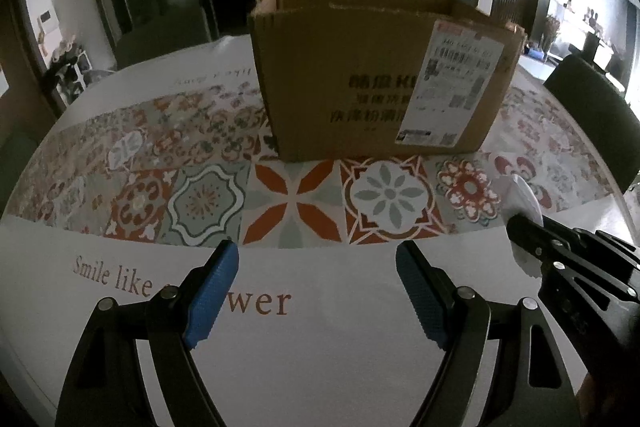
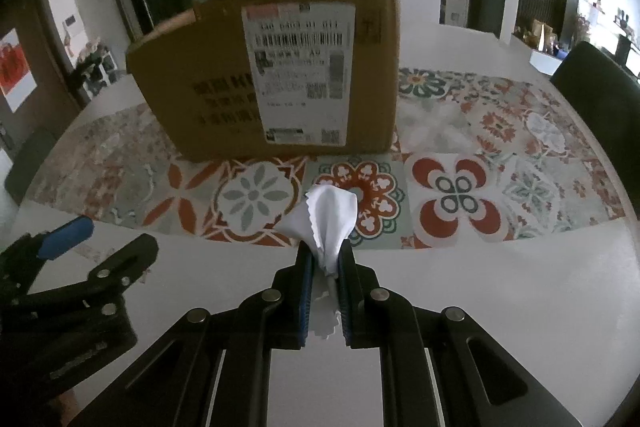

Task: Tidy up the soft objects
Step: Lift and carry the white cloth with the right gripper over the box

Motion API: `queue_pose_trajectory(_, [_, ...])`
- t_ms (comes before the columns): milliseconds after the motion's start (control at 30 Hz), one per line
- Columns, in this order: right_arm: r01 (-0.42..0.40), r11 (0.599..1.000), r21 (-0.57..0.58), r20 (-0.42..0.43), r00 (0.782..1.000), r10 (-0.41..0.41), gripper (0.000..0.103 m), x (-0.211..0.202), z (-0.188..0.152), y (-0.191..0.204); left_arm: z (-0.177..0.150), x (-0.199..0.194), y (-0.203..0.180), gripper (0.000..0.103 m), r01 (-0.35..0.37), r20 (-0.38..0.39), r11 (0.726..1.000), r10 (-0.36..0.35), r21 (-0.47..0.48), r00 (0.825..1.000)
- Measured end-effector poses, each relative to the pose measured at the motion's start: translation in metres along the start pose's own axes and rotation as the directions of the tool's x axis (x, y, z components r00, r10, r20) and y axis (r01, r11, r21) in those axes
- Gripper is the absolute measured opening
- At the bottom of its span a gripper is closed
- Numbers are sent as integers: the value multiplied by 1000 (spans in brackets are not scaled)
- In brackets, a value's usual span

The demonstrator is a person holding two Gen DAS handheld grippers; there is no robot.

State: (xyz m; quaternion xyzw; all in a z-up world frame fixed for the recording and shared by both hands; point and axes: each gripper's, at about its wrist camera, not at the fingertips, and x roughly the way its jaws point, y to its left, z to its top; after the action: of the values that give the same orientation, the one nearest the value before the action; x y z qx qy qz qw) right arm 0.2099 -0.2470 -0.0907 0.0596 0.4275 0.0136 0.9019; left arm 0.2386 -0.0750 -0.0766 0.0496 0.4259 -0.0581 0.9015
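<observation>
Room: dim, with dark doorways and a white wall behind the cardboard box [image 1: 372,75]
Tabletop [image 1: 320,379]: white, covered by a mat [image 1: 208,195] of patterned floral tiles with lettering printed along its near white edge
Cardboard box: stands on the mat on the far side, its top open, a white shipping label [image 2: 300,75] on the wall that faces the cameras, dark printed characters beside the label
Left gripper [image 1: 318,291]: in front of the box over the white edge of the mat, jaws spread wide, blue pads [image 1: 212,295] facing each other with nothing between them
Right gripper [image 2: 325,263]: in front of the box and to the right of the left gripper, jaws drawn nearly together and pinching a white cloth [image 2: 328,223]
White cloth: soft, bunched, with a zigzag cut edge; its upper part fans out beyond the jaw tips toward the box, and a small tail hangs behind the pads; clear of the box, in front of its labelled wall
Chair [image 2: 596,83]: dark back, to the right of the box at the tabletop's edge
</observation>
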Motion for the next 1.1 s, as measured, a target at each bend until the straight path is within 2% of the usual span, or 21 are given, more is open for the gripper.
queue_pose_trajectory(567, [-36, 999, 14, 172, 984, 33, 13, -62, 30, 8, 25, -52, 8, 85, 19, 152, 1000, -15, -25, 988])
queue_pose_trajectory(1100, [-54, 998, -17, 278, 959, 56, 13, -80, 77, 19, 66, -70, 20, 86, 20, 240, 999, -8, -47, 971])
